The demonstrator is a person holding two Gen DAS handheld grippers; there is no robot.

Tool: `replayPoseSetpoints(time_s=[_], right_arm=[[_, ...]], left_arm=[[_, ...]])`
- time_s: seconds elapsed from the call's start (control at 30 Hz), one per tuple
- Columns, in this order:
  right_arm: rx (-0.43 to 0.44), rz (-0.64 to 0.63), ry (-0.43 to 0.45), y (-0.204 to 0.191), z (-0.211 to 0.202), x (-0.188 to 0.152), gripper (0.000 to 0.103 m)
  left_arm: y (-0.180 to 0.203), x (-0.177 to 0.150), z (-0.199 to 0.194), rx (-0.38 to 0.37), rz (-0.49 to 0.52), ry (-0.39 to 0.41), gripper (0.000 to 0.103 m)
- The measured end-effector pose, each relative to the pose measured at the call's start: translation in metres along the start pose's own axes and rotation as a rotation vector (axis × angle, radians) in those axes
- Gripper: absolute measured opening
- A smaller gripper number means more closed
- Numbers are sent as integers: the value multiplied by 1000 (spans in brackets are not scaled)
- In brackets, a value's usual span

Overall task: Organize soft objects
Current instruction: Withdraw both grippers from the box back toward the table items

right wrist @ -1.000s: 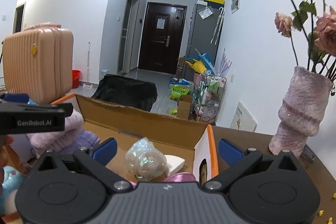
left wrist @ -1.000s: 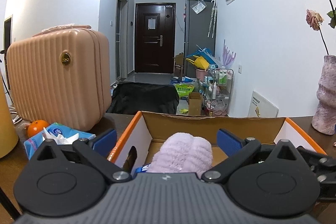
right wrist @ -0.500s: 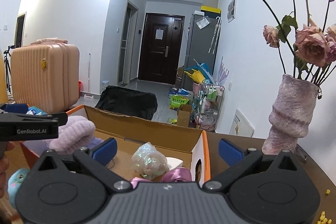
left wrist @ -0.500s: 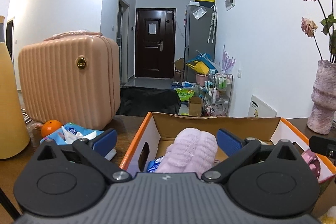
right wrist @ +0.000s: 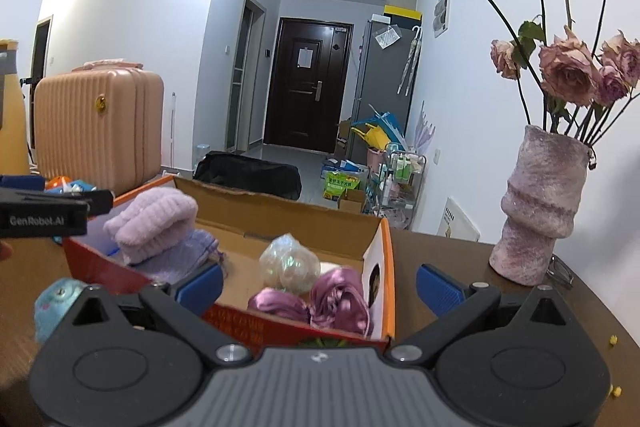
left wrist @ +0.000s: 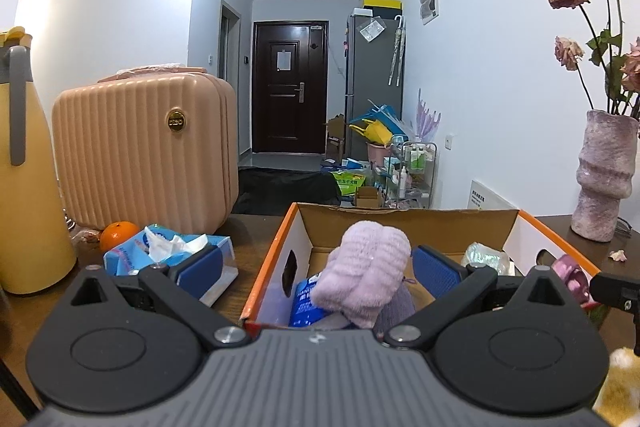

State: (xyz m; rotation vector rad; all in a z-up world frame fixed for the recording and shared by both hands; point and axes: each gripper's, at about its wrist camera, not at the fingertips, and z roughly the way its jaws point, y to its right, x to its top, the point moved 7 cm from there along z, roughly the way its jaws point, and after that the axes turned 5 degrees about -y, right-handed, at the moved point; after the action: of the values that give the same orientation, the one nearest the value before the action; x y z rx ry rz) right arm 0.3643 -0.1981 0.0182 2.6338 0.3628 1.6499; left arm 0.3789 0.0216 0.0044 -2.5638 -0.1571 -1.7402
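Note:
An orange-rimmed cardboard box (left wrist: 267, 267) (right wrist: 387, 269) stands on the brown table. Inside it, a fluffy lilac roll (left wrist: 366, 267) (right wrist: 150, 223) rests on a purple cloth (right wrist: 188, 251), beside a blue packet (left wrist: 306, 301). An iridescent plastic bundle (right wrist: 288, 261) and pink satin scrunchies (right wrist: 336, 303) lie at the box's right end. My left gripper (left wrist: 318, 269) is open in front of the box's left end, touching nothing. My right gripper (right wrist: 319, 287) is open before the right end. A teal plush toy (right wrist: 56, 303) lies outside the box.
Left of the box are a tissue pack (left wrist: 160, 251), an orange (left wrist: 118, 233), a pink suitcase (left wrist: 144, 155) and a yellow flask (left wrist: 24, 167). A vase of dried roses (right wrist: 540, 203) stands to the right. Something yellow and fluffy (left wrist: 618, 379) lies near the front.
Both grippers have drawn back from the box and stayed open. The lilac roll stays in the box, now further from the left fingers. The box's front wall now shows in the right view.

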Motion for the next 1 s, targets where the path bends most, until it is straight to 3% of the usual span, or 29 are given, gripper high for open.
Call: replayPoseSetpoints(time_s=[1.0], right_arm=[[25,2,-32,-5,-53,-50,103]], left_arm=[[-22,-43,-51,-4,-1,-74,103]])
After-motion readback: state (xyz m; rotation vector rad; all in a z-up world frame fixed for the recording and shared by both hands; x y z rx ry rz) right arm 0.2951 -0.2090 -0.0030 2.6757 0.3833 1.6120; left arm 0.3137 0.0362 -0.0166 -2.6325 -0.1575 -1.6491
